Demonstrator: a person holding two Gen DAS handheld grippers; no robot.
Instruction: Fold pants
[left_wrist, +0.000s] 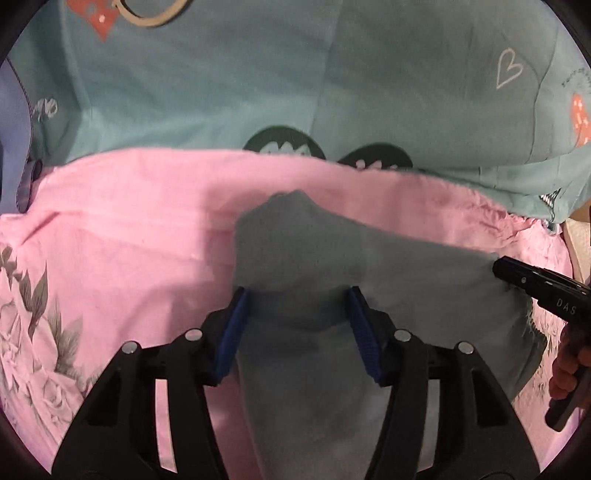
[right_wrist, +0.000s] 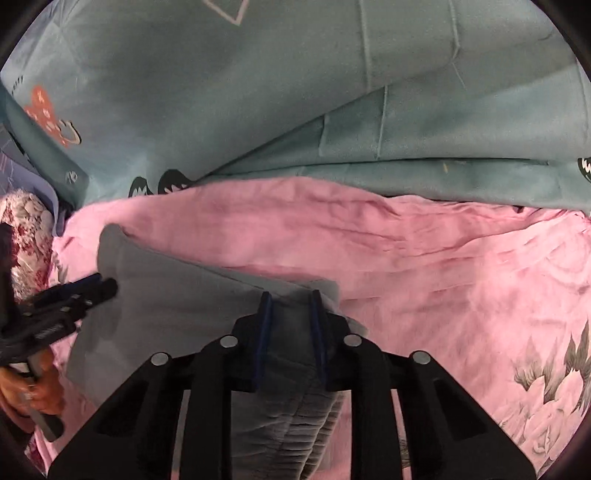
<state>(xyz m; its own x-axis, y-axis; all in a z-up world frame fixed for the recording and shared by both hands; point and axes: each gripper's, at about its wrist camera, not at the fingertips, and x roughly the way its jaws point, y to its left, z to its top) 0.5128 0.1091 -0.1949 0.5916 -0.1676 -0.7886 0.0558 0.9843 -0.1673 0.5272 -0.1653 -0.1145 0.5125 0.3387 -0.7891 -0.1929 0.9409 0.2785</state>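
1. the soft grey fabric pants (left_wrist: 314, 369) lie on the pink floral bedsheet (left_wrist: 110, 240), with a teal printed quilt (left_wrist: 258, 74) bunched behind them.
2. my left gripper (left_wrist: 298, 301) stands wide, its blue pads on either side of a raised hump of the grey cloth; i cannot tell whether the pads touch it.
3. my right gripper (right_wrist: 291, 301) is narrow, its pads close on either side of a bunched ridge of the pants near the gathered elastic waistband (right_wrist: 295, 424); it looks pinched, though i cannot confirm the grip.
4. in the left view my right gripper sits at the far edge of the cloth.
5. i judge the pants light, limp and a bit thick where layered, so they will sag and slide on the sheet.
6. the best hold, i think, is at the waistband and a folded edge, where the layers bunch firmly.
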